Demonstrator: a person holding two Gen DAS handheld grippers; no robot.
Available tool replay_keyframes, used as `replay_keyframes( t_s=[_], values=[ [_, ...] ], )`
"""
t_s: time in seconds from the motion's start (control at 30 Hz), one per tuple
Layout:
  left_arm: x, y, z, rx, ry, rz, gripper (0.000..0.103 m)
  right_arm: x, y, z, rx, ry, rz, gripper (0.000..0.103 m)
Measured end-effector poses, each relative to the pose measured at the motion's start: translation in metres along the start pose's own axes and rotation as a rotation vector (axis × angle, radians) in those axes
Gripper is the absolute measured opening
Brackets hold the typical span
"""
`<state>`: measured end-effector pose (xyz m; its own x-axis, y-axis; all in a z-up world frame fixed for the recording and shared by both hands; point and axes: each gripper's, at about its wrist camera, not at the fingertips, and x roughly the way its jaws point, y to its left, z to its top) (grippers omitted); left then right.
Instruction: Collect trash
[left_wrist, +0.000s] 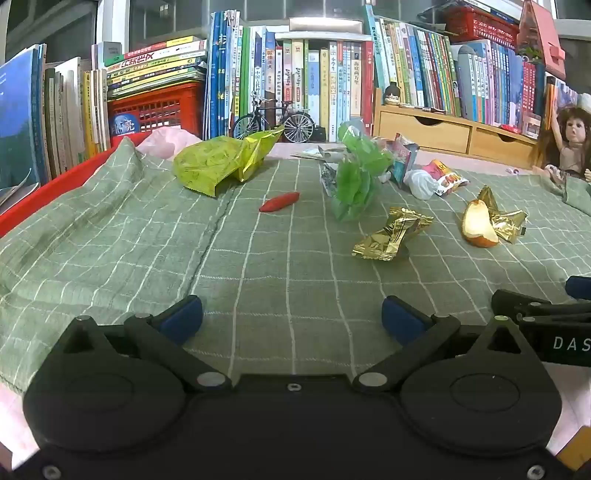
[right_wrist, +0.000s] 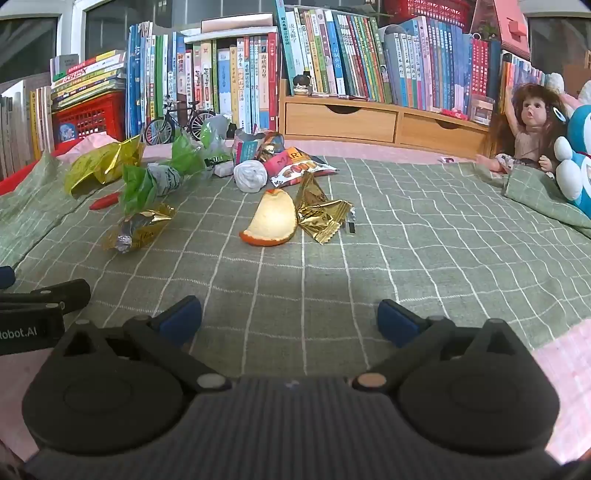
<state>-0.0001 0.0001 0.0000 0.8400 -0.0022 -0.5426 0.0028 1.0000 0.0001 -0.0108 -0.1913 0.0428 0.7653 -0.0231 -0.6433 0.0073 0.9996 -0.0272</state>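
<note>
Here both grippers hang low over the near part of a counter under a green checked cloth (left_wrist: 258, 266), angled down toward it. The left gripper (left_wrist: 291, 319) has its jaws spread wide with nothing between them, only bare cloth. The right gripper (right_wrist: 290, 317) is just as wide and just as empty; the two sit side by side, close to each other.

The trash lies farther back, well apart from both grippers. A yellow-green bag (left_wrist: 218, 166) sits at the left rear, next to a rise in the cloth and a red tray edge (left_wrist: 44, 192). A small red scrap (left_wrist: 279, 202) lies alone in the middle. A crumpled green wrapper (left_wrist: 354, 184) stands behind a gold wrapper (left_wrist: 393, 234). To the right, a piece of fruit peel (right_wrist: 271, 221) touches a second gold wrapper (right_wrist: 319, 216). Behind them sit a white wad (right_wrist: 250, 175) and a snack packet (right_wrist: 295, 166).

The broad strip of cloth between the grippers and the trash is open. The cloth's near edge runs close under the grippers, with a pink surface (right_wrist: 565, 354) beyond it. Along the back, books (left_wrist: 325, 74), a wooden drawer unit (right_wrist: 369, 120) and a toy bicycle (left_wrist: 275, 120) close off the far side. A doll (right_wrist: 528, 129) and a blue plush toy (right_wrist: 576, 155) bound the right rear corner.
</note>
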Motion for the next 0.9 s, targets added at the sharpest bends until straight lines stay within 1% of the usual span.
replay_keyframes(
  t_s=[0.9],
  values=[
    [0.0001, 0.0001, 0.0001, 0.000, 0.005, -0.001, 0.103, 0.0014, -0.0015, 0.0005, -0.006, 0.007, 0.012, 0.103]
  ],
)
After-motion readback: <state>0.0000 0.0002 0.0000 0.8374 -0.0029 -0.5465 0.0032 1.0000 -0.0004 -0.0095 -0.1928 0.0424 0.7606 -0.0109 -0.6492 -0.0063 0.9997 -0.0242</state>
